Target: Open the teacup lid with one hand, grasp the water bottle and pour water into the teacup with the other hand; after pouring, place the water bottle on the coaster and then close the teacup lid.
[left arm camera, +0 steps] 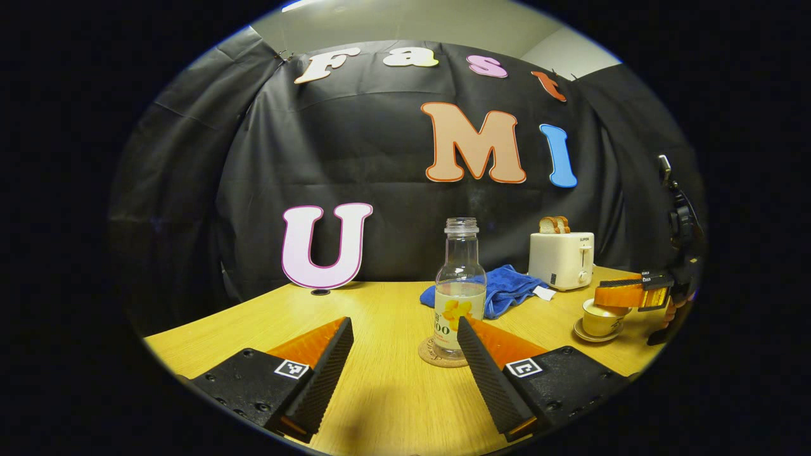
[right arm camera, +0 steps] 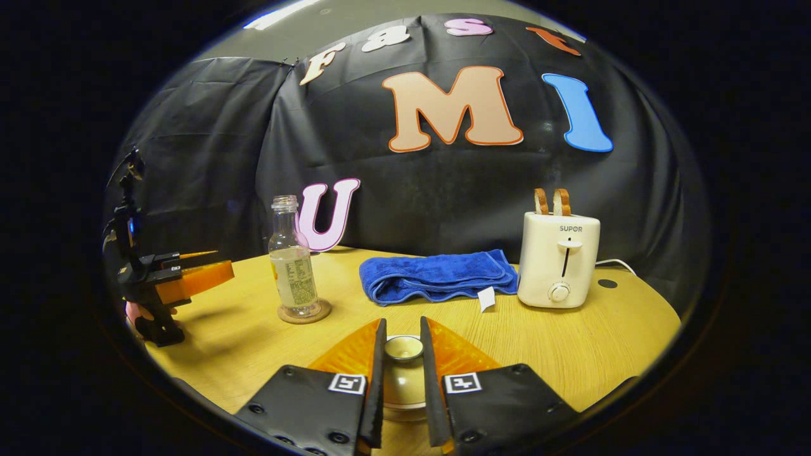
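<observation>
1. The left gripper point(left arm camera: 405, 354) is held level and low over the wooden table point(left arm camera: 380, 405), fingers wide apart, facing the clear glass water bottle point(left arm camera: 460, 288) standing on the round cork coaster point(left arm camera: 431, 356).
2. The right gripper point(right arm camera: 399, 367) is held level, fingers clamped on the cream ceramic teacup lid's knob point(right arm camera: 403, 347), above the teacup point(left arm camera: 599, 320) on its saucer.

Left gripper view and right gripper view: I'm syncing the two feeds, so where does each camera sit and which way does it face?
Left gripper view: rides the left claw, low over the table, facing the water bottle on its coaster; its own open fingers show, with the right claw over the teacup.
Right gripper view: rides the right claw, facing the toaster and blue towel; its fingers flank the teacup lid; the left claw shows far left.
Shared: bottle, coaster, towel, toaster, table, each other's claw.
</observation>
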Demonstrator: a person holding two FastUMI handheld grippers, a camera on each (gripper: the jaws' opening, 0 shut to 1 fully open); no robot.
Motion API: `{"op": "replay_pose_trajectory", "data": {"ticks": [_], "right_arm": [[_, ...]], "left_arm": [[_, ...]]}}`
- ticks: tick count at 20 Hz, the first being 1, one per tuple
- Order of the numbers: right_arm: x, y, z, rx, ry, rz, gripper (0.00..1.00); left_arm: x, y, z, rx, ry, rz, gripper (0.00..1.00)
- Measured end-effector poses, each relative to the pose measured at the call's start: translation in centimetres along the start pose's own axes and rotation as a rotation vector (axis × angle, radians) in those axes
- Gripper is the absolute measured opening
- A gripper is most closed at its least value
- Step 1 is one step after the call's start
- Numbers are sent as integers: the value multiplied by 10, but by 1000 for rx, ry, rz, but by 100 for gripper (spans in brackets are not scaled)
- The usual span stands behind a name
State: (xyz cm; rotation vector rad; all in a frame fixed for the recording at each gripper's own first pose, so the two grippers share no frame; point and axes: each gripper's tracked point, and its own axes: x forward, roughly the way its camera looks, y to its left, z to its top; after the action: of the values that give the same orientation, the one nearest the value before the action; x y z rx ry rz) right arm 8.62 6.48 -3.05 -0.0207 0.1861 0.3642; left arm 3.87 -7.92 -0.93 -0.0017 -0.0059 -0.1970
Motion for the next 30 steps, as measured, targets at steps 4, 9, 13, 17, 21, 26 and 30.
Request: {"op": "replay_pose_trajectory", "data": {"ticks": [4,9,13,17,21,26,30], "right_arm": [[-2,3,1,5,-3,20,38],[-6,4,6,-5,-36,27,92],[-19,-2,21,10,-134,1,95],[-33,-10,23,5,-172,-51,95],[-53,-29,21,9,-175,-141,95],[-82,-72,18,19,-184,-349,92],[-105,-101,16,27,-190,-504,92]], "left_arm": [[0,0,0,0,0,0,96],[-1,0,0,-1,0,1,96],[-1,0,0,-1,0,1,96],[-1,1,0,0,0,5,96],[-1,4,0,0,3,17,96],[-3,16,1,2,4,75,96],[-6,30,0,5,8,154,96]]}}
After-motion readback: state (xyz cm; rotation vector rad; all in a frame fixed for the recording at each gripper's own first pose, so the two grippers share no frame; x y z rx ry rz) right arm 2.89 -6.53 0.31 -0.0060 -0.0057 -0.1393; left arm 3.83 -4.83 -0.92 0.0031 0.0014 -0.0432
